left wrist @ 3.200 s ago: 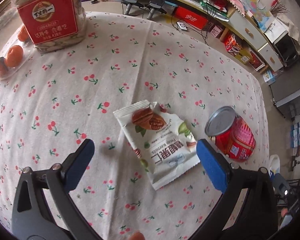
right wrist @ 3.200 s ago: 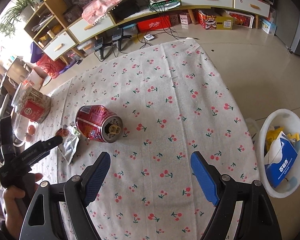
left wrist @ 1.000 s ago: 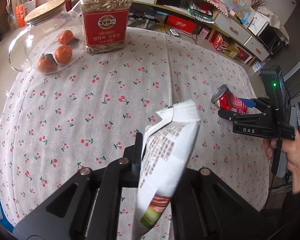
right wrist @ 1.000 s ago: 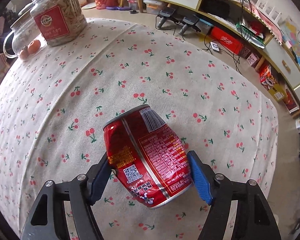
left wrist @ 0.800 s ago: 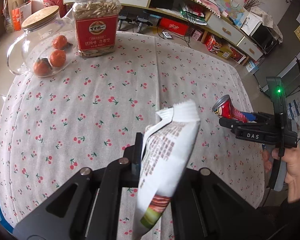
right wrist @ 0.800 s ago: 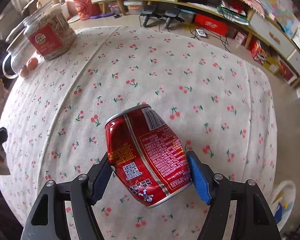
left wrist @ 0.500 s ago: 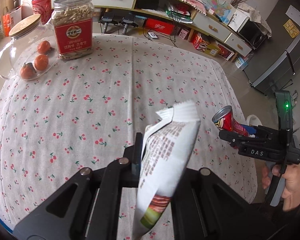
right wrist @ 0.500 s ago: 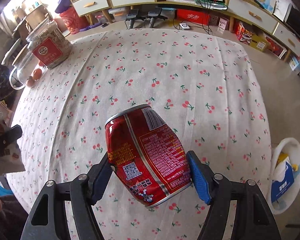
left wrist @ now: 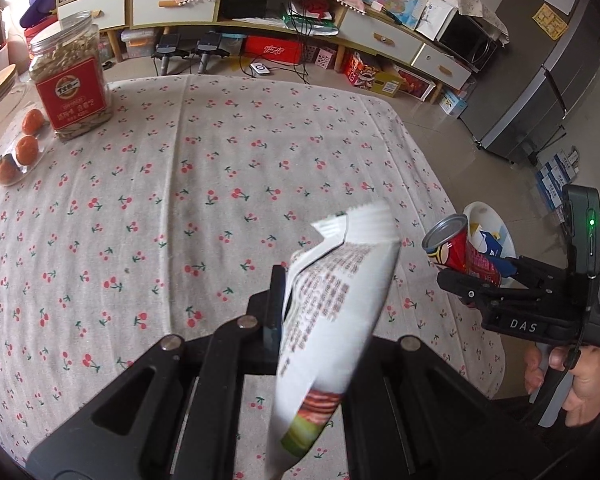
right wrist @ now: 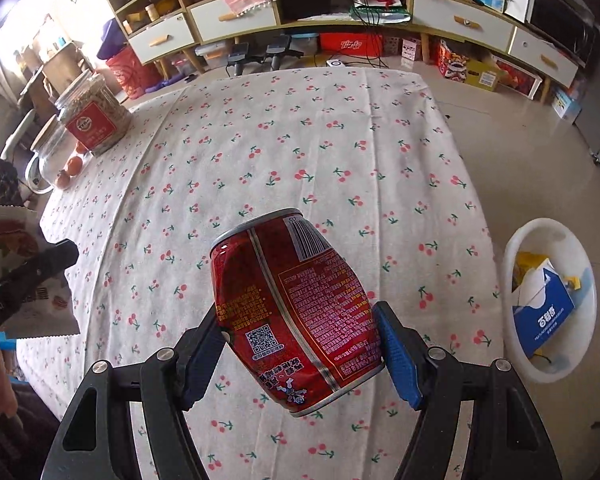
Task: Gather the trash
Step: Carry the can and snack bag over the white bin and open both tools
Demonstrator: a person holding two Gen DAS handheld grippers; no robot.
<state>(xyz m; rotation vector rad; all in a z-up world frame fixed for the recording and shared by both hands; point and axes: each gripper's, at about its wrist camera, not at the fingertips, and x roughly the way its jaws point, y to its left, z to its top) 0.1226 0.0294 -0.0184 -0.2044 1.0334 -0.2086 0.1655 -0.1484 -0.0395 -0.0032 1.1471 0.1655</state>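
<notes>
Overhead, both grippers hang above the cherry-print tablecloth (left wrist: 204, 184), each carrying trash; the left gripper (left wrist: 300, 320) is pinched fully closed on a white snack wrapper (left wrist: 332, 308), which stands up between its black fingers and droops toward six o'clock; the right gripper (right wrist: 300, 344) holds its blue pads (right wrist: 396, 352) partly apart, pressed against both sides of a dented red drink can (right wrist: 292, 304), tilted with its rim toward eleven o'clock; in the right wrist view a white bin (right wrist: 580, 256) sits on the floor at three o'clock, off the table's edge, holding a blue tissue box (right wrist: 544, 312); a seed jar (left wrist: 70, 84) and a glass jar of oranges (left wrist: 24, 148) stand at ten o'clock in the left wrist view.
</notes>
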